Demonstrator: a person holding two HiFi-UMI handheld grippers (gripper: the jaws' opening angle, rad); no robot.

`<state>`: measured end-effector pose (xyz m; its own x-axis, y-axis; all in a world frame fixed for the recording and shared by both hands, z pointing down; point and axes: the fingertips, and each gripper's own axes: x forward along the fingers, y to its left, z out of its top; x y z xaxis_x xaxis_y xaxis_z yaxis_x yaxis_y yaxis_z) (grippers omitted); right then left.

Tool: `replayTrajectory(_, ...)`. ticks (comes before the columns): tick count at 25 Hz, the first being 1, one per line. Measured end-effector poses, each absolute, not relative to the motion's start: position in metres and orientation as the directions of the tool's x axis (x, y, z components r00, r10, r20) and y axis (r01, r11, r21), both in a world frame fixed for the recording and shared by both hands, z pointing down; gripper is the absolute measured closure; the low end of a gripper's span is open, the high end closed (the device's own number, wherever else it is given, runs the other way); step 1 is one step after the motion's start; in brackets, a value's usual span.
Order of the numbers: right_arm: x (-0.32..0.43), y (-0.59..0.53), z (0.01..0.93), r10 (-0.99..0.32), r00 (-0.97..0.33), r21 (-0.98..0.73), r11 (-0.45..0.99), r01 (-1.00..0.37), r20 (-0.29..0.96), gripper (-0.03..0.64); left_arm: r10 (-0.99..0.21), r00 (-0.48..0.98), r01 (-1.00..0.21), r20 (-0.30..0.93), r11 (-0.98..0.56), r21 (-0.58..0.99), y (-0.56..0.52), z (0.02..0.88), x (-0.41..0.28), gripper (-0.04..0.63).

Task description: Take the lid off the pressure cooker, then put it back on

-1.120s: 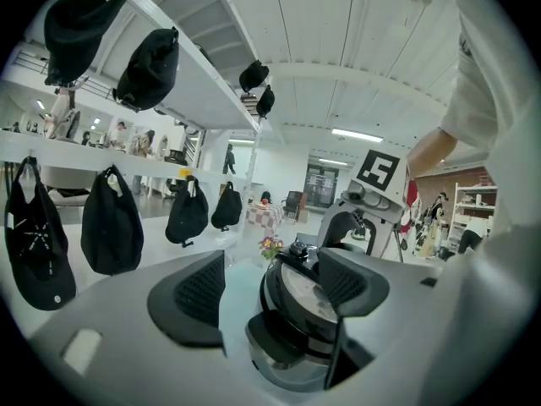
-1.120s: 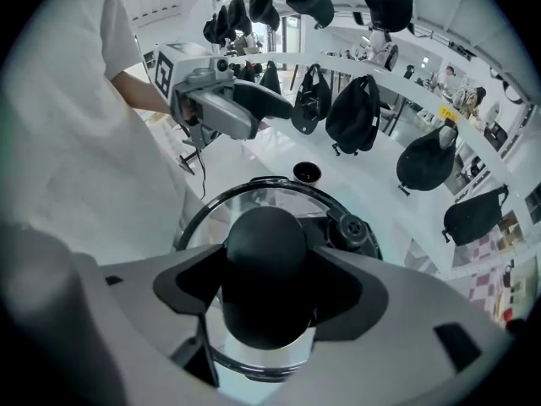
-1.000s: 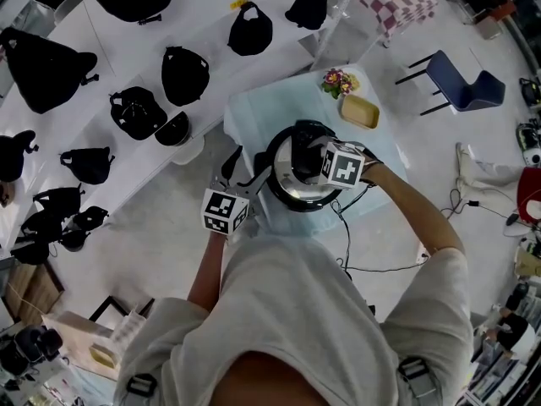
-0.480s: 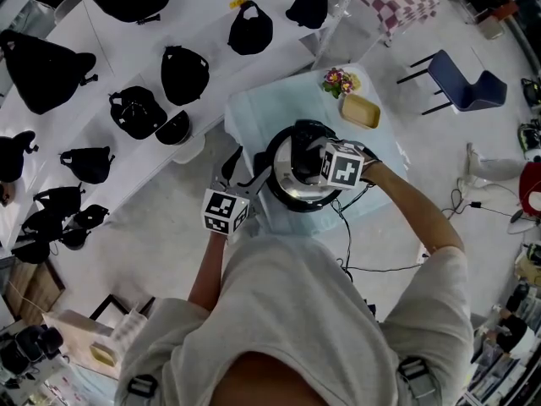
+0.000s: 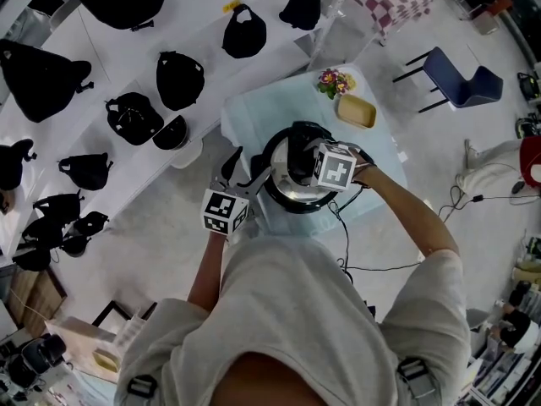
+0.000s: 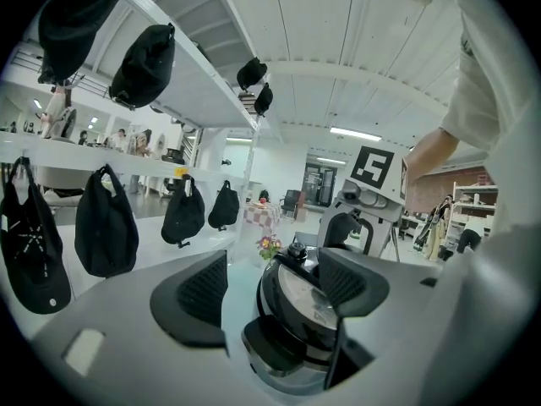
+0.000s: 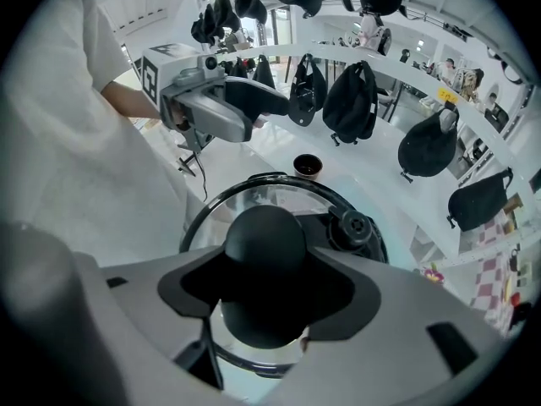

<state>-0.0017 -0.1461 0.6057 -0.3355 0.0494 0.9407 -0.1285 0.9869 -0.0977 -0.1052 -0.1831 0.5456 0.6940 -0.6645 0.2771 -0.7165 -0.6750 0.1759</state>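
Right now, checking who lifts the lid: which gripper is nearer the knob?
Right. The right gripper straddles the knob from above, and its jaws have just been closing onto it. The left gripper sits open at the cooker's side, off the knob.

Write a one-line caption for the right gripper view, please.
The right gripper has just closed its jaws on the black knob of the pressure cooker lid.

Bright, even light is thrown from ceiling strips (image 6: 355, 134) above and ahead of the left gripper (image 6: 275, 286), and only soft shadows are cast. A pale sheen is seen on the glass lid (image 7: 211, 218) below the right gripper (image 7: 266, 290), while the knob (image 7: 262, 235) clamped in its jaws is rendered almost black. Both gripper views are bent by fisheye distortion and ringed by black corners, and the nearest jaw surfaces are slightly blurred.
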Motion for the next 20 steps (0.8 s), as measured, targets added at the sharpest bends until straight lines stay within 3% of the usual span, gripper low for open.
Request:
replayTrajectory(4, -0.002, -0.150, 0.605, 0.023, -0.339, -0.100, 0.972, -0.212, 0.940, 0.346, -0.657, 0.705, -0.706, 0.267, -0.687, 0.172, -0.186, 0.542, -0.101, 0.264)
replayTrajectory(14, 0.008, -0.161, 0.609, -0.091, -0.309, -0.107, 0.817, -0.567, 0.947, 0.347, -0.642, 0.720, -0.690, 0.265, -0.705, 0.165, -0.185, 0.540, -0.094, 0.264)
replayTrajectory(20, 0.008, -0.160, 0.608, -0.096, -0.303, -0.106, 0.803, -0.587, 0.948, 0.347, -0.641, 0.720, -0.689, 0.267, -0.706, 0.165, -0.184, 0.539, -0.094, 0.264)
